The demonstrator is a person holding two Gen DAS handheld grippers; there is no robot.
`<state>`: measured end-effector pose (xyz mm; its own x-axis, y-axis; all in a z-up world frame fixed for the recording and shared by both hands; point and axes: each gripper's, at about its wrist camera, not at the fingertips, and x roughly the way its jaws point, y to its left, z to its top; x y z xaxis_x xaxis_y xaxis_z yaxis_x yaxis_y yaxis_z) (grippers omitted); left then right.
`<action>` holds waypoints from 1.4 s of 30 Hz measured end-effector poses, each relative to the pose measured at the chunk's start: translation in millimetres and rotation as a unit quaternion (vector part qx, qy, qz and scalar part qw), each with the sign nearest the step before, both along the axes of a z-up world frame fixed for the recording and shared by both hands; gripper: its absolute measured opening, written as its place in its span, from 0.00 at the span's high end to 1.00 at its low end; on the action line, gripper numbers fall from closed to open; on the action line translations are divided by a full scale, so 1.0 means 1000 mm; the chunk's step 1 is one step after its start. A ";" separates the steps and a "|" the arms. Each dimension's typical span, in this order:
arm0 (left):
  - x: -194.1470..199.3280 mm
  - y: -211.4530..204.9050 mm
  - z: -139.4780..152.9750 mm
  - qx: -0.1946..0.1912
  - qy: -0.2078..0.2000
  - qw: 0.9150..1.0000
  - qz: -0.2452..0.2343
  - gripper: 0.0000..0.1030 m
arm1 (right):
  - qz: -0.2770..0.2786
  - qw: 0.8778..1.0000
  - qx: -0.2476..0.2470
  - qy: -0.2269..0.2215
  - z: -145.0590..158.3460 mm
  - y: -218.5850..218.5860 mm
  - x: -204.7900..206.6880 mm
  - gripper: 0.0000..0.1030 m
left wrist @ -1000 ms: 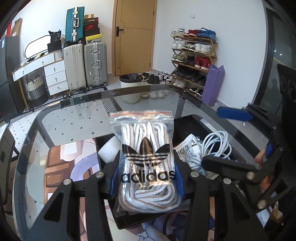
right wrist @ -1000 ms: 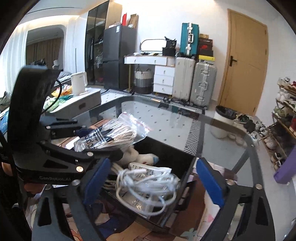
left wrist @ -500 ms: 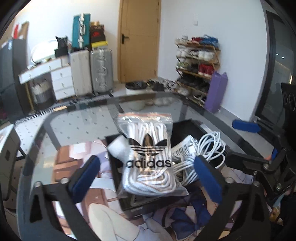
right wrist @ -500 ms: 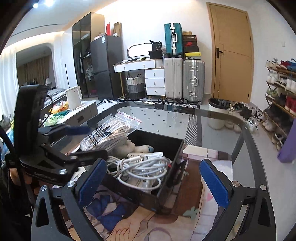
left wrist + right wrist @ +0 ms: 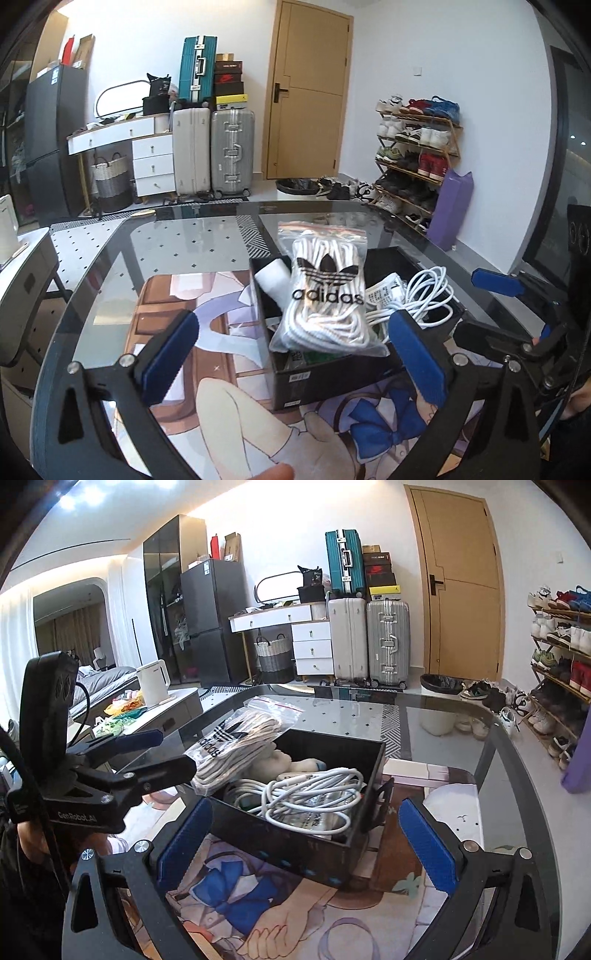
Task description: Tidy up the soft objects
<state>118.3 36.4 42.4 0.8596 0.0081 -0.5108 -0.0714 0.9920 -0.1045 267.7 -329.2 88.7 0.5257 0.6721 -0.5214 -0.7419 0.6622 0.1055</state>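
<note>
Adidas lace bag [image 5: 327, 295] released, lying atop white cable coil [image 5: 310, 794] in black box [image 5: 295, 845], frame centre; both hand-held grippers, left [image 5: 295, 354] and right [image 5: 306, 842], spread empty; little apparently left.

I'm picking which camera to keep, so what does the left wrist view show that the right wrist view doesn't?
Only the left wrist view: the purple bag by the shoe rack, in full. Only the right wrist view: the white kettle and fridge. Both: the black box holding the adidas bag and white cable, plus the suitcases.
</note>
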 end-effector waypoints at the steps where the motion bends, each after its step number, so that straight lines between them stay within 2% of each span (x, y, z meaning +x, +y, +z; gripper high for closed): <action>1: -0.001 0.000 -0.001 -0.002 -0.001 1.000 0.001 0.00 | 0.000 1.000 -0.001 0.000 -0.001 0.001 -0.001 0.01; 5: 0.000 0.001 -0.007 -0.002 -0.005 1.000 0.007 0.00 | -0.001 1.000 0.007 -0.006 0.001 0.002 -0.003 0.01; 22: -0.001 -0.022 -0.017 0.041 -0.015 0.999 0.011 0.00 | -0.008 0.999 0.019 -0.027 -0.008 -0.008 -0.004 0.01; 33: -0.001 -0.021 -0.016 0.037 -0.017 0.999 0.026 0.00 | -0.006 0.999 0.009 -0.050 -0.007 -0.005 -0.012 0.01; 42: 0.000 -0.020 -0.016 0.033 -0.014 0.999 0.023 0.00 | -0.006 0.999 0.011 -0.053 -0.006 -0.006 -0.013 0.01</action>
